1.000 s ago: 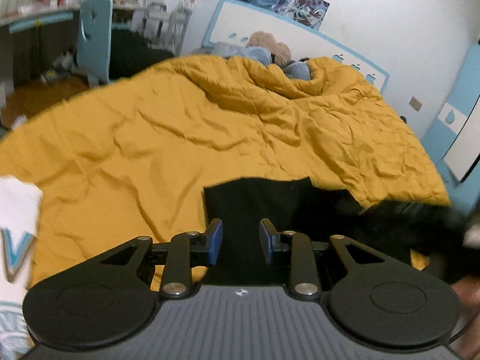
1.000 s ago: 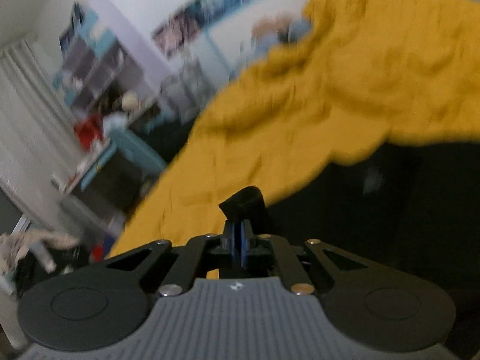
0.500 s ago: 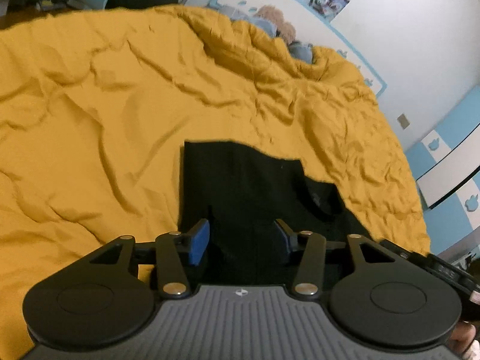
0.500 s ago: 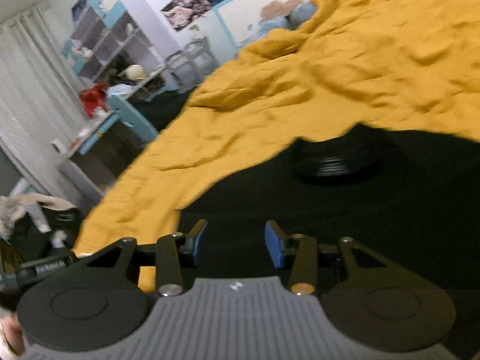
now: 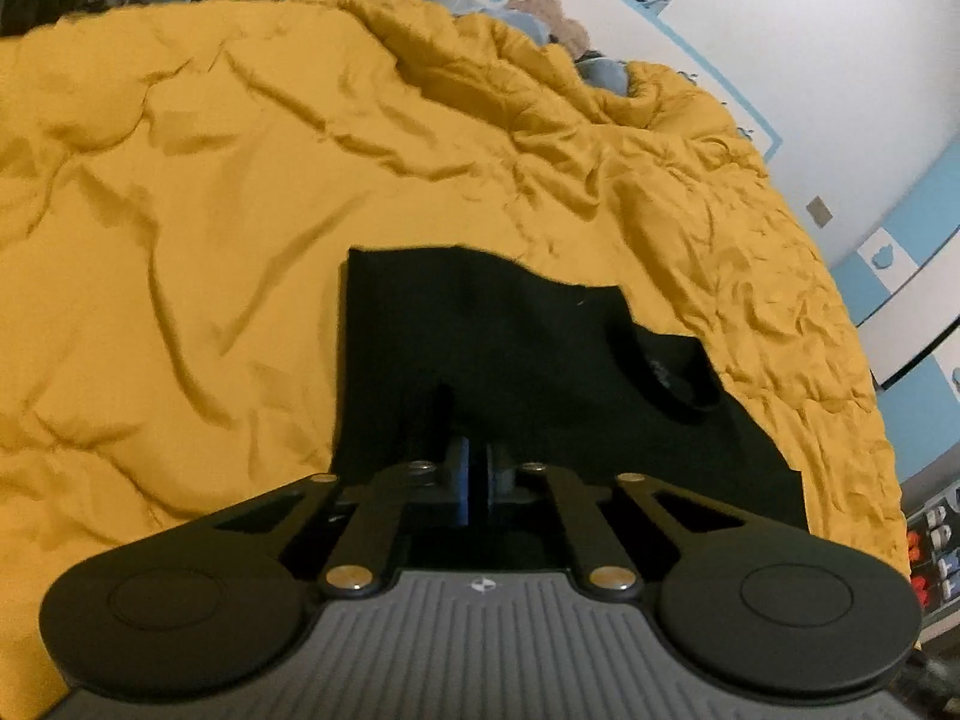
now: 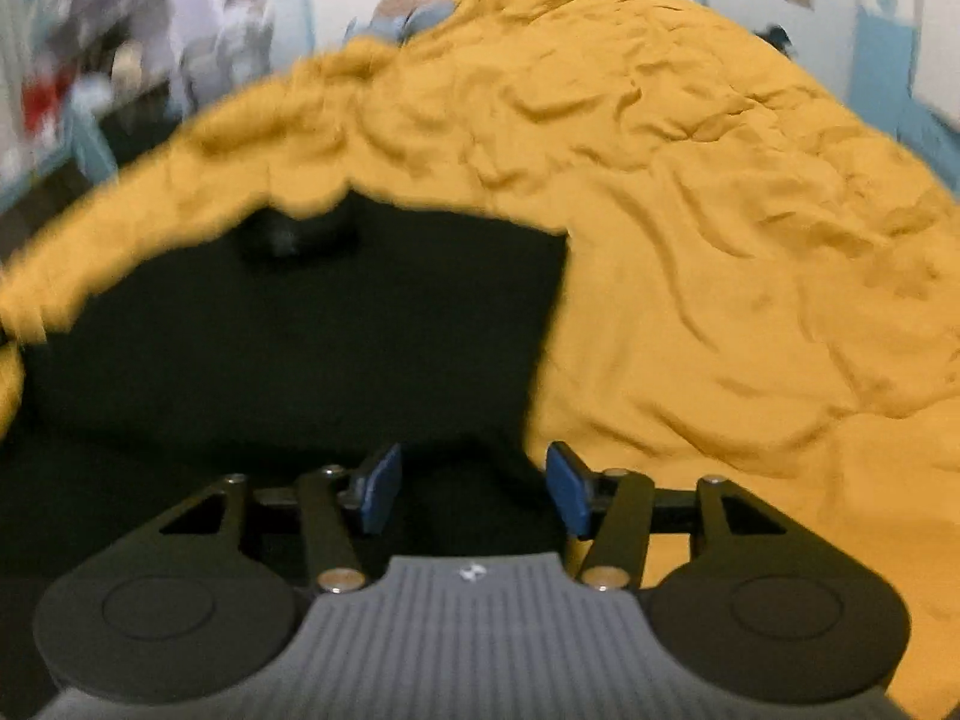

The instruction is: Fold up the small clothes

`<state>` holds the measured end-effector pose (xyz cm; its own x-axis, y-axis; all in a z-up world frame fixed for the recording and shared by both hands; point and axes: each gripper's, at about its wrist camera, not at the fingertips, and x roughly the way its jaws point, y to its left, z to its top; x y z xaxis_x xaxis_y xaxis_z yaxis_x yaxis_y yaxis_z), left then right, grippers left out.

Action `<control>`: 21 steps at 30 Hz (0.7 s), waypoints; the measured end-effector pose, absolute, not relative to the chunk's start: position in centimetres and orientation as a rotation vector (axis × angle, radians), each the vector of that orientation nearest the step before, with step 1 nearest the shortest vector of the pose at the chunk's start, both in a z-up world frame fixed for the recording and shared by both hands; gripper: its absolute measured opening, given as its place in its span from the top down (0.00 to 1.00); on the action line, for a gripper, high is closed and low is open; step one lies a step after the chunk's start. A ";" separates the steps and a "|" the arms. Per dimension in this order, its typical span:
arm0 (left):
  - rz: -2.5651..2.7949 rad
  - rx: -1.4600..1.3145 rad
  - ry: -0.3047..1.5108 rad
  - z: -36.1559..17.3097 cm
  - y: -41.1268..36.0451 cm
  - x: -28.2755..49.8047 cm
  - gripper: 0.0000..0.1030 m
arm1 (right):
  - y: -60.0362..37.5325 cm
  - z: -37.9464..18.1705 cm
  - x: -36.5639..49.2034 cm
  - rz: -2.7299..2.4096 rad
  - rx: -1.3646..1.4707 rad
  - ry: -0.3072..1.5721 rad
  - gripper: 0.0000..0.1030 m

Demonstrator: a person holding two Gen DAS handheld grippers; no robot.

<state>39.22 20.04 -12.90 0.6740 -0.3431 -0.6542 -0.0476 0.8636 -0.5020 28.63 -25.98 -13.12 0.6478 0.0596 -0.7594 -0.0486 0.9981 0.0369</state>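
Note:
A small black garment [image 5: 510, 330] lies flat on the yellow duvet [image 5: 210, 192], its collar [image 5: 660, 372] toward the right. My left gripper [image 5: 477, 471] is shut on the garment's near edge, with a fold of black cloth pinched up between the blue pads. In the right wrist view the same black garment [image 6: 300, 348] fills the left and middle. My right gripper [image 6: 474, 489] is open and empty, low over the garment's right edge where it meets the duvet [image 6: 720, 270]. This view is blurred.
The crumpled duvet covers the whole bed. Stuffed toys and a pillow [image 5: 540, 12] lie at the headboard by the white wall. A blue cabinet [image 5: 900, 276] stands to the right, a desk and shelves [image 6: 60, 90] to the left.
My left gripper has closed from open onto the garment's near edge. My right gripper let go of a black cloth piece, opened, and swung right to the garment's right edge.

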 end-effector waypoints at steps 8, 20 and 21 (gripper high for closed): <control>-0.189 -0.462 0.759 -8.2 18.2 40.3 0.97 | -25.1 -15.4 31.3 0.035 -0.125 0.859 0.67; -0.073 -0.193 0.904 -11.8 16.6 43.6 0.98 | -28.5 -16.3 30.5 0.038 0.054 0.868 0.98; -0.056 -0.180 0.924 -12.9 16.5 43.7 0.98 | -28.6 -16.4 30.4 0.041 0.054 0.874 0.98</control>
